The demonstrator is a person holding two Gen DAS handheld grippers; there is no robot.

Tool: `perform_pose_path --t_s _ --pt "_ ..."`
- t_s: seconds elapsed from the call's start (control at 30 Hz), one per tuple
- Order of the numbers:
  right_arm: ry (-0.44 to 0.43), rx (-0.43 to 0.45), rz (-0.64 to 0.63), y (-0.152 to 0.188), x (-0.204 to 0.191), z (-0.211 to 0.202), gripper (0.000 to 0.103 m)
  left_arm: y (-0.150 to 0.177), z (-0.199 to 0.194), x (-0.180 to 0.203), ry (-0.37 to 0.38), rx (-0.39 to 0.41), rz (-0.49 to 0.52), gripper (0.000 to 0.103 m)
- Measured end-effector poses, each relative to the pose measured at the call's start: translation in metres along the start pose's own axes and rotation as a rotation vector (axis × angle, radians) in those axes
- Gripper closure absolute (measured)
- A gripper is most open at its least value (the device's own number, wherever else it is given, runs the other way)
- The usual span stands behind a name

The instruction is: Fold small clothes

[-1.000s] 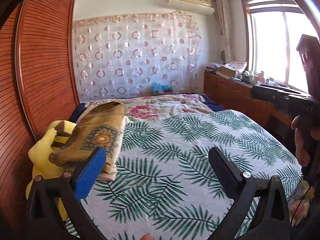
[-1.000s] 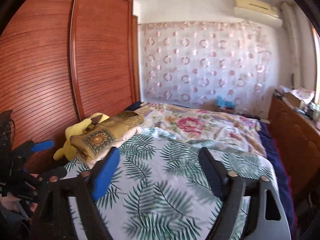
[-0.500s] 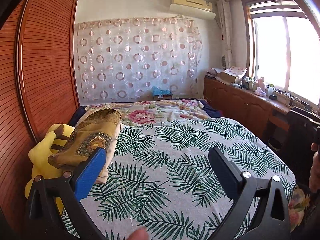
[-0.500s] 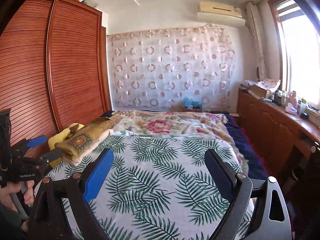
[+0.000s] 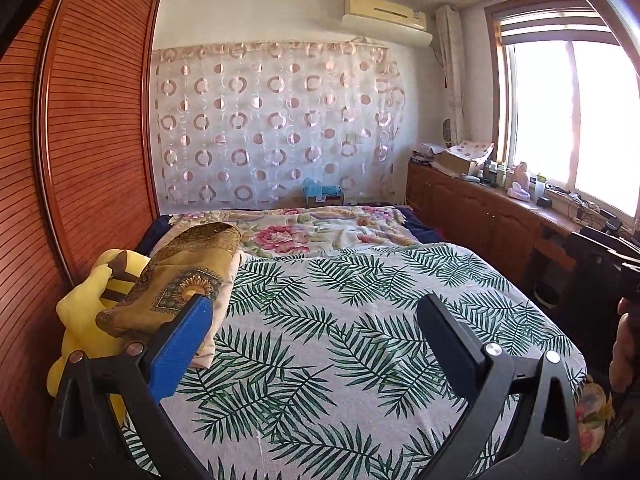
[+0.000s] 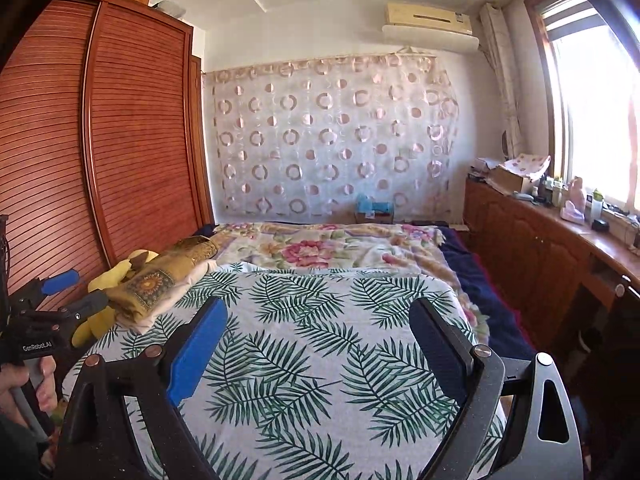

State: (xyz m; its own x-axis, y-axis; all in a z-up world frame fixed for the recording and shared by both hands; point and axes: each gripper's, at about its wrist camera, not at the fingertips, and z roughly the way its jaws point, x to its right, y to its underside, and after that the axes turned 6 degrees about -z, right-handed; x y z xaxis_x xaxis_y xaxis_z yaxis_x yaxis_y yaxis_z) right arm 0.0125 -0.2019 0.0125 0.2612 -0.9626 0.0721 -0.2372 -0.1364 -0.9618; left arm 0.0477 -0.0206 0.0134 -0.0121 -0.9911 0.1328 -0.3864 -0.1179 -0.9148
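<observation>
Folded clothes (image 6: 160,284) beside "GenRobot.AI"-labelled left gripper (image 6: 76,292)

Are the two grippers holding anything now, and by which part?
Nothing is held. The left gripper and the right gripper are both open, empty, above the leaf-print sheet.

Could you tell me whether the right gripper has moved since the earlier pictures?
Yes. The right gripper swung rightward: the wardrobe fills less of its view, and the window has appeared.

Both claws (image 5: 312,332) (image 6: 316,338) wide apart, empty
</observation>
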Motion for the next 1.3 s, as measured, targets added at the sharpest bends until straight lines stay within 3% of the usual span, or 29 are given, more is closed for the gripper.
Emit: perform_pose_path --t_s 1.3 --pt "-0.015 -0.005 -0.002 0.002 0.023 0.014 0.010 0.007 0.002 -0.002 -0.001 -0.009 0.002 0.001"
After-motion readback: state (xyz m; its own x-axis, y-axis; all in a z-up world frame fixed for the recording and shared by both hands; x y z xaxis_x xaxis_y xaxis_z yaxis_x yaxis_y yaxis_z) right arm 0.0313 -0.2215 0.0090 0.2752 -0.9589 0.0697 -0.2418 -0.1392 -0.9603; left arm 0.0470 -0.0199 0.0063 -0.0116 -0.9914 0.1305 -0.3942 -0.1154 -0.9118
